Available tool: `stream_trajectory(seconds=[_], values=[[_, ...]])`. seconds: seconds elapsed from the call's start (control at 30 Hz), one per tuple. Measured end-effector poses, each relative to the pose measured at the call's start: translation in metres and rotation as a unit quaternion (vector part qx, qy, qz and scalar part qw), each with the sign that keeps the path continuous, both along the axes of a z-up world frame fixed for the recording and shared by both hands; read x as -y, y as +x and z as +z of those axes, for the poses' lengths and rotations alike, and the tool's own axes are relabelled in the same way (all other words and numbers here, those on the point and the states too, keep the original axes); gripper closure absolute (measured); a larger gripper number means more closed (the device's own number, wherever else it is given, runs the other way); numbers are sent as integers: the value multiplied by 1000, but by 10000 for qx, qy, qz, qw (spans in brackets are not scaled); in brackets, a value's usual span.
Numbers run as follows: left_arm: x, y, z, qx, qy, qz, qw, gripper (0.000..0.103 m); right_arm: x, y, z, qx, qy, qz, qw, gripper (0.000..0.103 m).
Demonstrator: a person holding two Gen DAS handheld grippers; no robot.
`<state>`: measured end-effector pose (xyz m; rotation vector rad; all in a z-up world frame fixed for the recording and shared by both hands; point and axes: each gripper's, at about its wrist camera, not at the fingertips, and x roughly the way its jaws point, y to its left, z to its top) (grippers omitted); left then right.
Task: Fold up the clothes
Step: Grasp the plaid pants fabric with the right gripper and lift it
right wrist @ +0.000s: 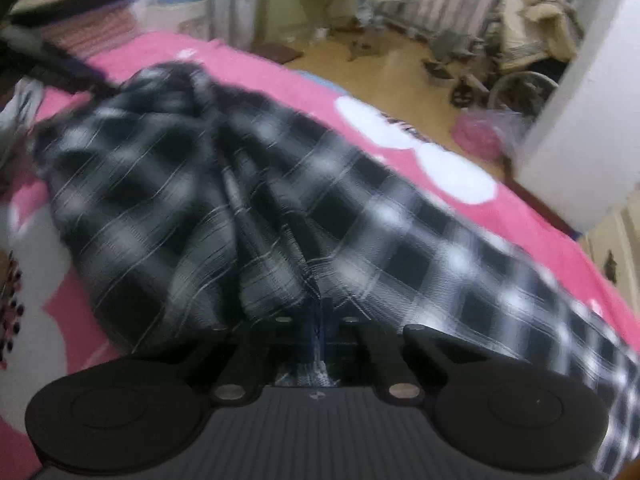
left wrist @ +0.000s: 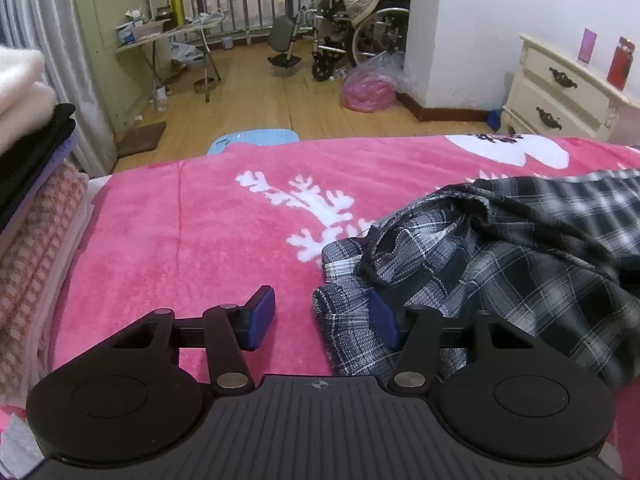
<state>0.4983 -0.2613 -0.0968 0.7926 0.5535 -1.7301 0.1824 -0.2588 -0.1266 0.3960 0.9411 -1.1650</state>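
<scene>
Nearest the left wrist camera, the left gripper (left wrist: 322, 318) sits low over a pink fleece blanket (left wrist: 168, 240) with white snowflake shapes. Its jaws stand apart: the left blue pad (left wrist: 262, 312) rests clear over bare blanket, while the right blue pad (left wrist: 384, 322) is partly tucked under the edge of a black, grey and white plaid garment (left wrist: 500, 264). A corner of that cloth reaches into the gap between the pads, but they do not press on it. The plaid garment lies crumpled on the blanket, spreading from the gripper toward the right side of this view.

At the left edge a stack of folded clothes (left wrist: 36, 184) stands on the bed, with white, black, lilac and pink-checked layers. Beyond the bed are a wooden floor (left wrist: 260, 100), a wheelchair (left wrist: 360, 40), a pink plastic bag (left wrist: 370, 88) and a cream nightstand (left wrist: 560, 92) against the white wall.

From the right wrist camera, which is blurred, the right gripper (right wrist: 318, 332) is clamped together on a bunched fold of the same plaid garment (right wrist: 240, 208); the fabric rises from between the closed pads and fans out across the pink fleece blanket (right wrist: 280, 76). The stack of folded clothes (right wrist: 80, 4) shows at the upper left, beside it the dark shape of the other gripper at the garment's far edge.
</scene>
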Motion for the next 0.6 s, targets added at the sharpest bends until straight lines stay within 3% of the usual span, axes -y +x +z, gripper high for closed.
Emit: stream_trajectory(seconds=[0.13,0.37,0.6], values=[[-1,1,2,-79,-26,25,10000,57,6,1,18,-325,-538,-202,9978,102],[0,2,2,-215,1,23,9998,63,40,-2,30,-589,-1036,-494,9916,102],[1,3,2,-326,23,36,9995,66,82,-3,-21,-454,-792,-674,9935,101]])
